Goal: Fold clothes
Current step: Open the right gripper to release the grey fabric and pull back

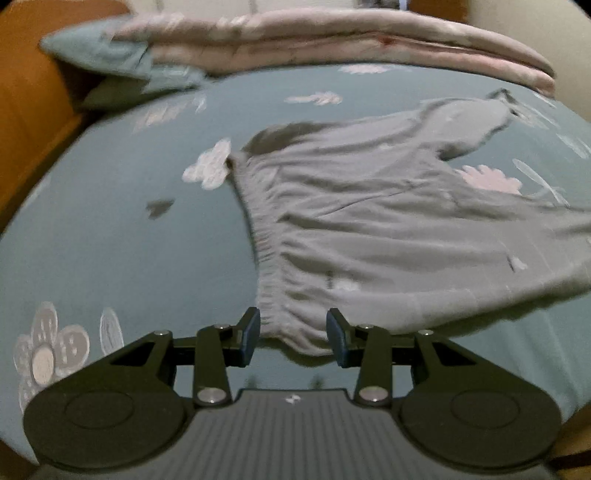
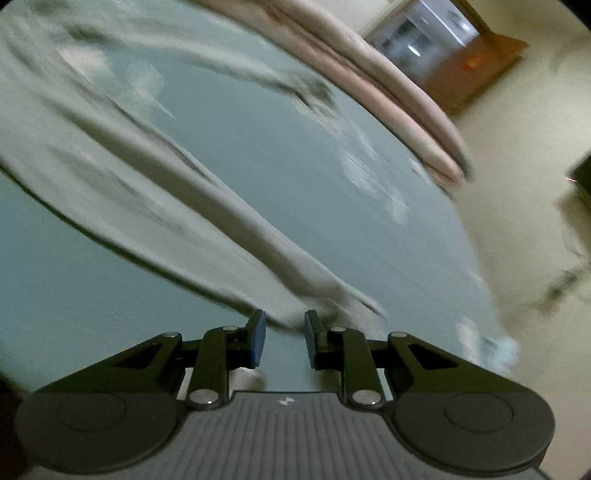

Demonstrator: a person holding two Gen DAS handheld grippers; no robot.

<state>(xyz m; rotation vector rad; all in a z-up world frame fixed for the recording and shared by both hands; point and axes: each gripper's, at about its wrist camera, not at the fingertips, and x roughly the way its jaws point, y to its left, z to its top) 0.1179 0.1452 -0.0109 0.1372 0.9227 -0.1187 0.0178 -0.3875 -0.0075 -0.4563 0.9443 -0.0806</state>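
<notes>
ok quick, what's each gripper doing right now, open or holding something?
Left gripper: open, straddling the grey pants' waistband corner.
Right gripper: open, at the pants' leg end, gripping nothing.

Plain grey trousers, teal bedsheet printed with pale pink and white flowers, pink folded quilt, teal pillow, black grippers with blue pads, cream floor

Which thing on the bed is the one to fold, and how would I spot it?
Start at the big bed with the teal flowered sheet. Below the rolled pink blanket along its far edge, the grey trousers lie spread out. They are plain grey with a bunched elastic waistband, unlike the flowery sheet.
</notes>
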